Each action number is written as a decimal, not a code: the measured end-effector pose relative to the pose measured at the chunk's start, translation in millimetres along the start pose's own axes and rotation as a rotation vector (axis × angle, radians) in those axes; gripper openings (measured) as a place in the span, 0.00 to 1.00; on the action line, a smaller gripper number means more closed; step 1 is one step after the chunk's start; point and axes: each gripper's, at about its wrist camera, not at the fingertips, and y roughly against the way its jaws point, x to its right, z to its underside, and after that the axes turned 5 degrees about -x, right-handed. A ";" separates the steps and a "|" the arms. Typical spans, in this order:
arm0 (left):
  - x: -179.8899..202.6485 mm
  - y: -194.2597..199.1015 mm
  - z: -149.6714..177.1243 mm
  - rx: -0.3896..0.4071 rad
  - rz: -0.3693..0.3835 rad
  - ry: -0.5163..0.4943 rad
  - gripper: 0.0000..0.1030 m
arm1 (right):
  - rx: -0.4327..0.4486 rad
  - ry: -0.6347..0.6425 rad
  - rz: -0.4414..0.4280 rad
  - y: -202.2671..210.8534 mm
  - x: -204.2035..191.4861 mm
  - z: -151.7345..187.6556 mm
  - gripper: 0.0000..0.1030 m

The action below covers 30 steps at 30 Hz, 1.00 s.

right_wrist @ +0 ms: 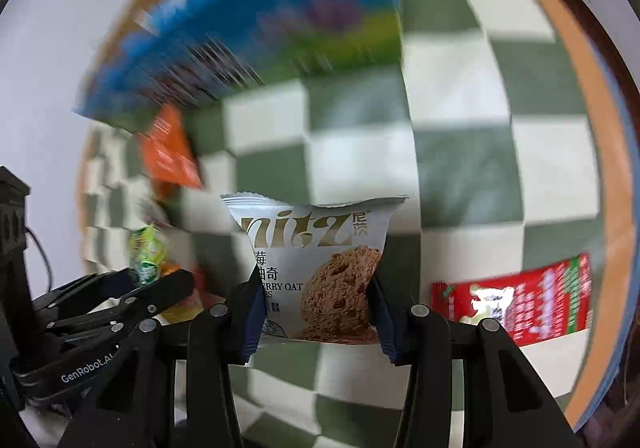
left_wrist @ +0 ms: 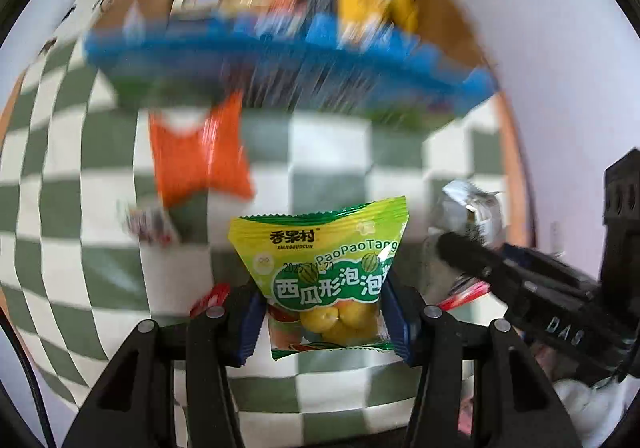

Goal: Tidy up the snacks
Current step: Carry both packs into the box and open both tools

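My left gripper [left_wrist: 320,312] is shut on a green and yellow bubble-gum packet [left_wrist: 324,268], held above the checkered cloth. My right gripper [right_wrist: 316,312] is shut on a silver oat-cookie packet [right_wrist: 316,260]. Each gripper shows in the other's view: the right one at the right [left_wrist: 476,248] with the silver packet [left_wrist: 476,204], the left one at the left [right_wrist: 160,280] with the green packet [right_wrist: 148,256]. A blue-sided box [left_wrist: 280,52] holding several snacks stands ahead; it also shows in the right wrist view [right_wrist: 256,20]. Both views are blurred.
An orange packet [left_wrist: 200,156] lies on the green and white checkered cloth [left_wrist: 332,152] in front of the box, also seen from the right wrist [right_wrist: 168,156]. A small red and white packet [left_wrist: 148,224] lies left. A red packet [right_wrist: 516,300] lies at the right near the table edge.
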 end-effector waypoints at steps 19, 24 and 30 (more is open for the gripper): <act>-28.9 -36.5 -209.6 -0.148 0.086 0.065 0.48 | 0.061 0.133 0.159 29.7 -73.7 -199.5 0.47; -26.8 -66.0 -207.6 -0.252 0.096 0.061 0.54 | -0.072 0.108 0.164 -5.0 -63.4 -204.6 0.55; -33.1 -67.7 -202.9 -0.213 0.070 0.068 0.78 | -0.099 0.114 0.243 -18.1 -56.8 -203.5 0.97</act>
